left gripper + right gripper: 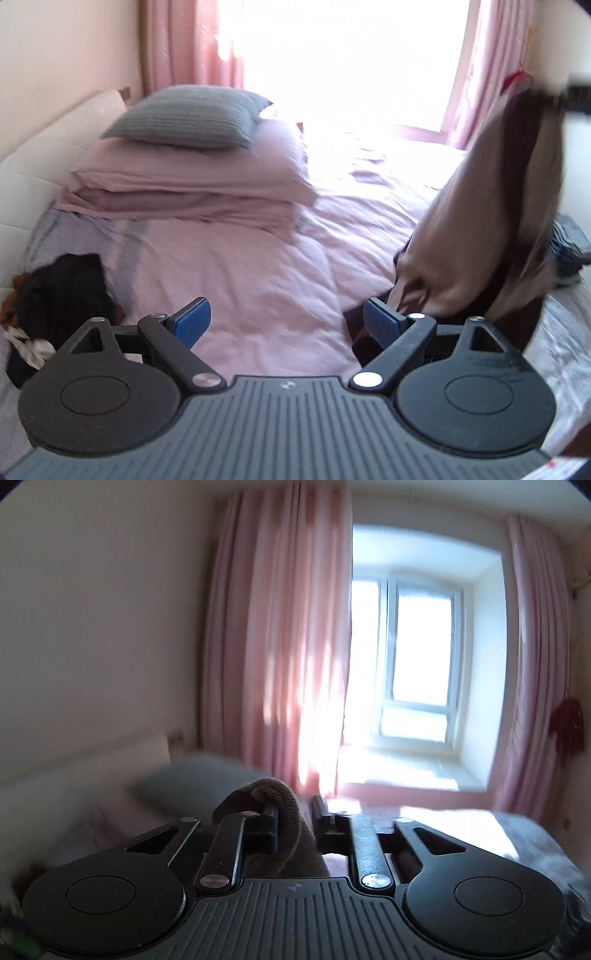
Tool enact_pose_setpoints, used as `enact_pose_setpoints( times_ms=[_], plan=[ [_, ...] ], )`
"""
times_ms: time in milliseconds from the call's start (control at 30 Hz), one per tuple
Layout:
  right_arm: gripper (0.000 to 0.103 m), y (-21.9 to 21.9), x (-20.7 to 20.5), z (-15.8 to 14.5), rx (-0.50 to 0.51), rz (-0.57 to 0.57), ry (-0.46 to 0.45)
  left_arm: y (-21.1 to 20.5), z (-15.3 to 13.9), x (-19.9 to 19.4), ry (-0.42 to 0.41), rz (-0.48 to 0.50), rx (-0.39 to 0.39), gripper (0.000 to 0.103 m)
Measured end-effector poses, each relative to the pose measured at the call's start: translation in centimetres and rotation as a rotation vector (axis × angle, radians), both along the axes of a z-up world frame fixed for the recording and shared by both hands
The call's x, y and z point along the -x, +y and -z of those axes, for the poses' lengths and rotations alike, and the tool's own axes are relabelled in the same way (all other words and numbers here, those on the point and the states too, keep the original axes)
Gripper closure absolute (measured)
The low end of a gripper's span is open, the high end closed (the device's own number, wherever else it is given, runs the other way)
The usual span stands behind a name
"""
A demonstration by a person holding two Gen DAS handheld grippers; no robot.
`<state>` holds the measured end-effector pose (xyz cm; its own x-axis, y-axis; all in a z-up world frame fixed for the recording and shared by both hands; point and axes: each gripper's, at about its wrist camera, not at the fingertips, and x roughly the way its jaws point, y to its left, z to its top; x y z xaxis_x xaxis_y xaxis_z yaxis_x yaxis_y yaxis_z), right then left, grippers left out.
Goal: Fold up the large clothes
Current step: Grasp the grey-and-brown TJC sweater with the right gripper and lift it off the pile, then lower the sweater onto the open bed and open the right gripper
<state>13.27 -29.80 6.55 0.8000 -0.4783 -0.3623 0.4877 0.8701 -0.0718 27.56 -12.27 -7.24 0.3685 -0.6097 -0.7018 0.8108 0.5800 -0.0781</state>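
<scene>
Nearest us, our left claw (287,320) gapes empty above the bed (258,280). Our right claw (293,825) pinches a ribbed edge of the garment (491,221), which dangles beside the left claw, its hem seemingly brushing the bed. Folding has barely begun: spreading and every fold remain. Beyond lies a black heap (59,291).

A grey pillow (184,116) is lying on stacked pink bedding (192,184); pink curtains (280,646) are flanking a bright window (421,653).
</scene>
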Motion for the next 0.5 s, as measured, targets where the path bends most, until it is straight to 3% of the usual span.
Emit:
enact_pose_setpoints(
  times_ms=[100, 167, 333, 500],
  plan=[
    [0.048, -3.8, 3.4, 6.3, -0.126, 0.052, 0.328, -2.5, 0.8, 5.6, 0.043, 0.036, -0.053, 0.015],
    [0.047, -5.0, 7.5, 9.8, -0.198, 0.075, 0.419, -3.5, 1.4, 9.0, 0.068, 0.056, -0.085, 0.015],
    [0.047, -5.5, 17.5, 15.9, -0.374, 0.057, 0.507, -4.2, 3.3, 15.8, 0.101, 0.075, -0.147, 0.015],
    [0.047, -5.3, 24.0, 16.4, -0.426, 0.031, 0.51, -5.9, 3.8, 20.5, 0.09, 0.119, -0.2, 0.015]
  ],
)
